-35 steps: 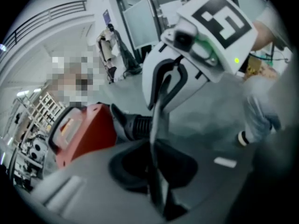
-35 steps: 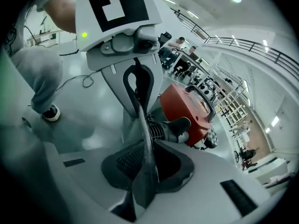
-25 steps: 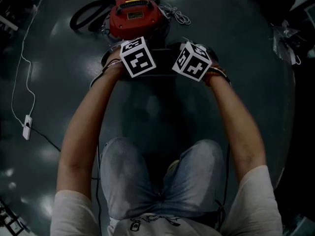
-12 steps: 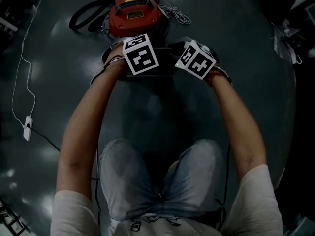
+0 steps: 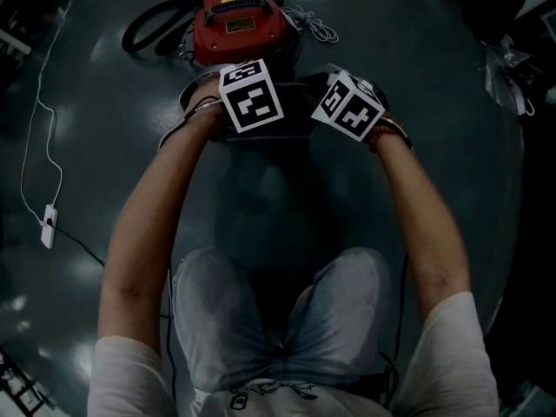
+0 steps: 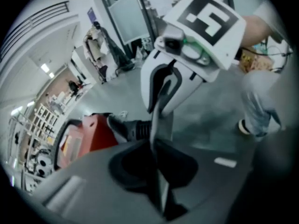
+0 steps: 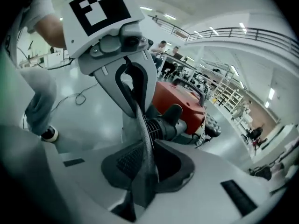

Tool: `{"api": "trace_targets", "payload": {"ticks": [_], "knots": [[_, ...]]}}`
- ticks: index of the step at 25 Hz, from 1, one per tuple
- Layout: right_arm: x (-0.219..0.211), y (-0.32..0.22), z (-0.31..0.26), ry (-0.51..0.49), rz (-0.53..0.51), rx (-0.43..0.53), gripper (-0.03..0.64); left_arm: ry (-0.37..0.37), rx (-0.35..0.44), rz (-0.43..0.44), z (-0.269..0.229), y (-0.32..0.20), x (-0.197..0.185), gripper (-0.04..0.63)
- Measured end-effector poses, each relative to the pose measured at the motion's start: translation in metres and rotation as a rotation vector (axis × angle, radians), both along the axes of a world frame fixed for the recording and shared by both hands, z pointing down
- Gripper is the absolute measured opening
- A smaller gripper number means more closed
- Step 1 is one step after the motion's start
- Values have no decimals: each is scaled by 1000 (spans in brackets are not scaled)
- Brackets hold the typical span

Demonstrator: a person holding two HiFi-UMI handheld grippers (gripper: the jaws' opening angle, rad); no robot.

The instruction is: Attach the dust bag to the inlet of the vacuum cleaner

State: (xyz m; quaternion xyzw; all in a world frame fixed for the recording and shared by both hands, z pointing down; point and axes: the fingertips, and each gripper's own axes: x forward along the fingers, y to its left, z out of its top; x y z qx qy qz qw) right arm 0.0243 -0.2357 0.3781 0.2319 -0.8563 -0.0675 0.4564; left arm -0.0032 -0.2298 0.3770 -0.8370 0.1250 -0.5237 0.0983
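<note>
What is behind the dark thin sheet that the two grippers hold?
The red vacuum cleaner stands behind it, and its black ribbed tube points toward the sheet. The tube's mouth cannot be seen: the sheet covers it.

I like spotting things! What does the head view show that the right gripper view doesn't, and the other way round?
Only the head view shows the right-hand marker cube, the person's right arm and a white power strip on the floor. Only the right gripper view shows the right tongs shut on the thin dust bag, plus storage shelves and a balcony railing far off. Both show the red vacuum cleaner and the left-hand marker cube.
</note>
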Motion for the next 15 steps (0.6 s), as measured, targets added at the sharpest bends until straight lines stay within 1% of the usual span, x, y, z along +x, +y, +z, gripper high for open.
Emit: {"api": "trace_targets", "payload": {"ticks": [1, 2, 3, 5, 7, 9, 10, 11, 12, 14, 15], "knots": [[1, 0, 2, -32, 19, -14, 55, -19, 4, 15, -1, -1, 2, 35], [2, -1, 2, -47, 26, -20, 55, -18, 0, 20, -1, -2, 3, 35], [2, -1, 2, -43, 22, -17, 55, 0, -9, 13, -2, -3, 3, 35], [4, -2, -1, 18, -22, 14, 55, 61, -37, -33, -2, -4, 3, 32], [3, -2, -6, 119, -93, 62, 55, 111, -59, -90, -2, -4, -1, 31], [-2, -2, -7, 190, -146, 93, 55, 151, -78, -107, -1, -1, -3, 29], [-4, -2, -6, 194, -153, 94, 55, 159, -79, -104, -2, 0, -3, 29], [-5, -3, -6, 177, -145, 85, 55, 153, -68, -96, -3, 0, -3, 28], [-4, -3, -5, 141, -123, 69, 55, 131, -47, -81, -4, -2, -1, 28], [2, -4, -3, 47, -58, 21, 55, 49, -12, -35, -5, -6, 4, 29], [4, -3, -2, 3, -27, -5, 55, 4, -9, -11, -5, -5, 6, 31]]}}
